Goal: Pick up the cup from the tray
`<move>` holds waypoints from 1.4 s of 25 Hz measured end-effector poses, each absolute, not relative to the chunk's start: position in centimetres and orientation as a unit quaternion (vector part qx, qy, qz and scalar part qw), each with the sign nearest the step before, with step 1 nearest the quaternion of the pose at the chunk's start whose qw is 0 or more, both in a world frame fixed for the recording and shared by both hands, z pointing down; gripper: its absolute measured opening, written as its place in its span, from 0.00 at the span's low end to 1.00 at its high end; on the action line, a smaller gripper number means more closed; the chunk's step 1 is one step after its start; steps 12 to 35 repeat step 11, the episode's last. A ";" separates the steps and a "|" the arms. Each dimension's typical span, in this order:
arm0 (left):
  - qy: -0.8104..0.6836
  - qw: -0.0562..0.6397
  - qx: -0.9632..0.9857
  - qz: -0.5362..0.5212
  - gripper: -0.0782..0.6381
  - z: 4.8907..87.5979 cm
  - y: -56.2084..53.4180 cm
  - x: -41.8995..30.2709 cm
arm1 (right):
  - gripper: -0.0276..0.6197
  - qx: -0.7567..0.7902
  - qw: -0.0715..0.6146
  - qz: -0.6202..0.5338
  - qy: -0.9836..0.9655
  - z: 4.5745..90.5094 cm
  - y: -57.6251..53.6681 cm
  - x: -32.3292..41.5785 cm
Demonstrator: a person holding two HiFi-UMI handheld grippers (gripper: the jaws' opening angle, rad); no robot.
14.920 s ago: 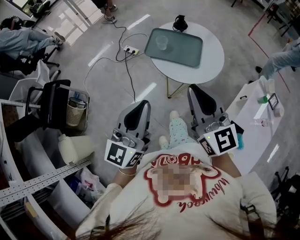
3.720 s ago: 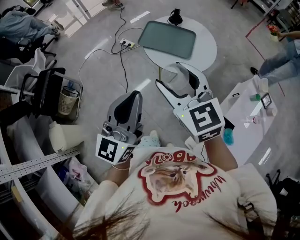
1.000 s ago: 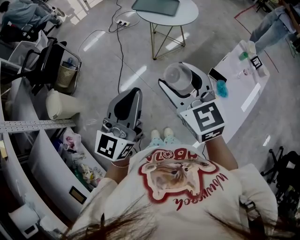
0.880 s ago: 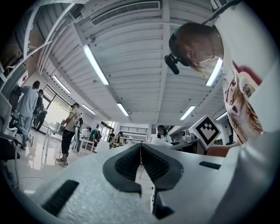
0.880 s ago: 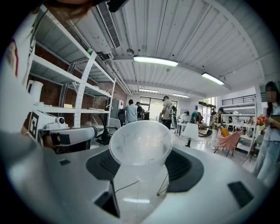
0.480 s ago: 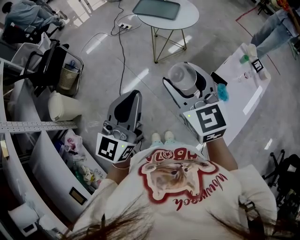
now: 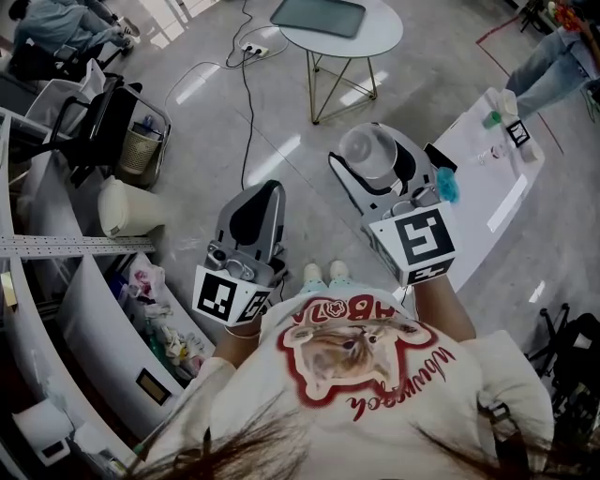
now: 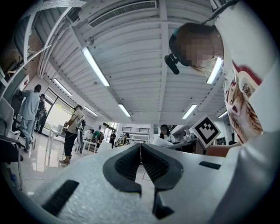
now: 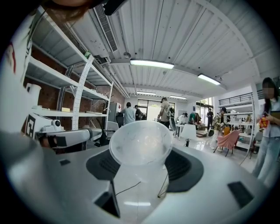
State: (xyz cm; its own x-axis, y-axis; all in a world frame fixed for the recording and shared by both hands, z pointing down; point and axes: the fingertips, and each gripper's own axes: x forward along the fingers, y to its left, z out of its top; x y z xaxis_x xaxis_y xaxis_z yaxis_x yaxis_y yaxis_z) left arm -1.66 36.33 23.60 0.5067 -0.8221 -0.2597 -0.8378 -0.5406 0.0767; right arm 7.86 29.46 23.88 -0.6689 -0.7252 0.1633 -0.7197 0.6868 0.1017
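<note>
One clear cup [image 9: 140, 144] sits between the fingers [image 9: 189, 169] of the right gripper [image 7: 373, 155], and that is the relation we weigh here. The pads press its wall from either side, closed only as far as the cup's width allows, so it lies squarely in the grip and not off to one side. In the right gripper view its round rim fills the upper middle and its body runs down between the pads. We therefore read its long axis as crossing the line on which the fingers close; how far it tilts we cannot tell. In the head view the tray [image 7: 319, 16] lies on a round white surface [image 7: 380, 37] far ahead of us. The cup hangs well apart from that tray, on our side of it, above the floor [image 7: 197, 131]. The left gripper [image 7: 261, 189] rides farther from the tray than the right one, its fingers pressed together on nothing. We judge the pick-up done, with the right gripper the only one concerned. The risk we see is the thin wall buckling or slipping if the squeeze changes.
</note>
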 end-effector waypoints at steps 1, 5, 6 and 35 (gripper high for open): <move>0.479 0.029 -0.867 0.134 0.13 23.5 36.4 -1.7 | 0.49 0.395 0.095 -0.015 -0.914 23.8 29.6 7.8; 0.481 0.030 -0.866 0.135 0.13 23.4 36.7 -1.6 | 0.49 0.392 0.091 -0.019 -0.915 23.4 29.9 7.9; 0.481 0.031 -0.866 0.135 0.13 23.4 36.7 -1.5 | 0.49 0.392 0.090 -0.020 -0.915 23.3 29.9 8.0; 0.481 0.032 -0.866 0.134 0.13 23.5 36.9 -1.3 | 0.49 0.393 0.085 -0.021 -0.915 23.3 30.0 8.3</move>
